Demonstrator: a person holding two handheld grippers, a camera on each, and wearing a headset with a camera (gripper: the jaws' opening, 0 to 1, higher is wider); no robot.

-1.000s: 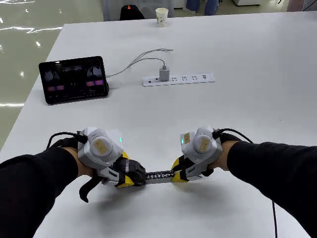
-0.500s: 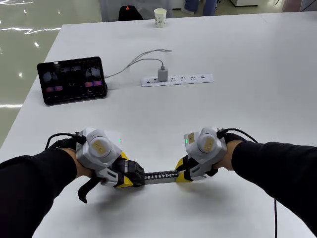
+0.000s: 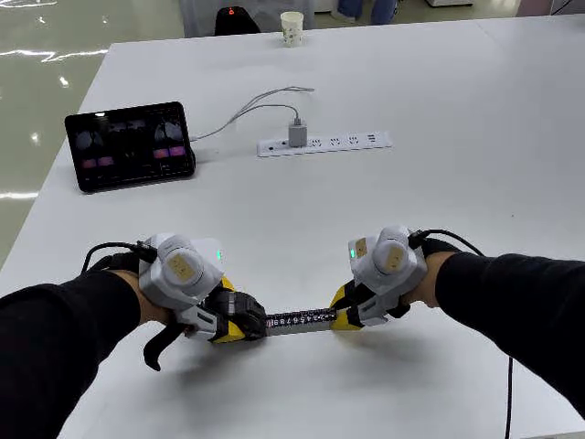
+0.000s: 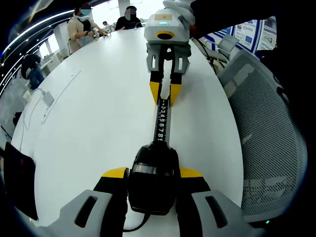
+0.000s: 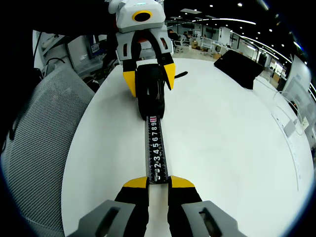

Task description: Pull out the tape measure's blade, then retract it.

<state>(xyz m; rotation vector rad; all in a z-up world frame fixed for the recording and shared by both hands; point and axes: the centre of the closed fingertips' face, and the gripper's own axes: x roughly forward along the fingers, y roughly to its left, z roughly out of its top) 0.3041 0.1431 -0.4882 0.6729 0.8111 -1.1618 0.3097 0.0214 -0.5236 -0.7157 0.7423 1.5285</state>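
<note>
Left tongs point(image 3: 228, 322): rounded white-grey shell, tan square label on top, small green lamp point(image 3: 219, 255) lit at the shell's edge. Grey jaw arms, black inner parts, yellow tips. A curved black lever point(image 3: 161, 344) hangs under the shell.
Right tongs point(image 3: 345, 317): same build, same label, its own green lamp point(image 3: 352, 253) lit.
A thin black cable point(image 3: 110, 247) leaves the left unit; a second cable point(image 3: 450, 241) leaves the right.
Sleeves point(image 3: 55, 334): long, black, plain, no markings seen.

Blk tape measure point(image 3: 242, 316), blade point(image 3: 300, 319) partly out
</note>
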